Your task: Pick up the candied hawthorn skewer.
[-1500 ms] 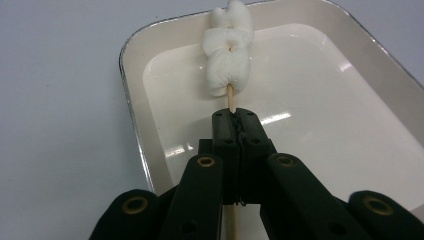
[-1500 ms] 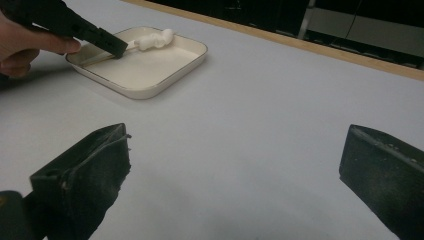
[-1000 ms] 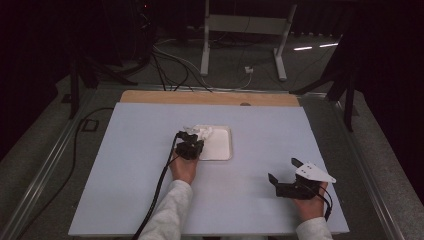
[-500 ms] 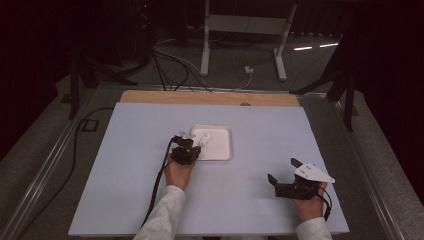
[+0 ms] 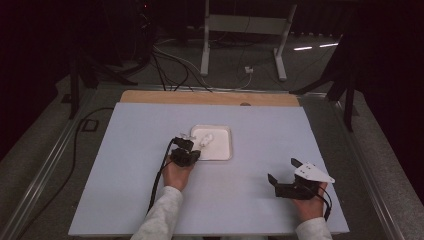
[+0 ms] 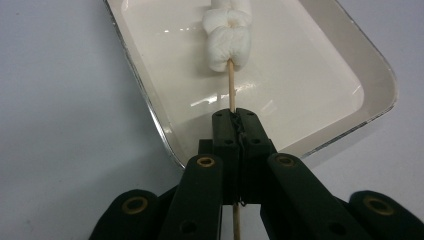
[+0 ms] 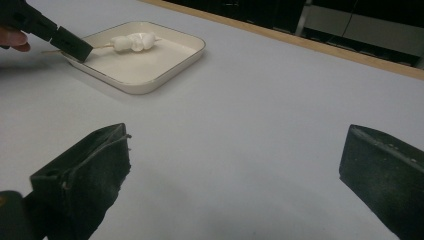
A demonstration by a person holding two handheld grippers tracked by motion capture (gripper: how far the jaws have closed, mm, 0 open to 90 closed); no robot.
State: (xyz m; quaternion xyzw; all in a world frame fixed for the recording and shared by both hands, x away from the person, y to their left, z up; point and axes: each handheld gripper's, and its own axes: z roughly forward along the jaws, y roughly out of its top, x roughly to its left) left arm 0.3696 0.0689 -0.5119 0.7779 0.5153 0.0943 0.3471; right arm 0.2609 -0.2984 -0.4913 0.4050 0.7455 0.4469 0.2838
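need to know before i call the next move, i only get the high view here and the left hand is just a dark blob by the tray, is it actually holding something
Observer: Yes. The left gripper has its jaws shut on a thin wooden skewer.
Operator: anything on the stick
Observer: White marshmallows are threaded on its far end, over the inside of the white tray.
Operator: is the stick poking out behind the jaws too
Observer: Yes, a short bit of it shows below the clamped jaws in the left gripper view.
Operator: and the right one, open or shut
Observer: The right gripper has its jaws wide apart over bare tabletop, nothing between them.
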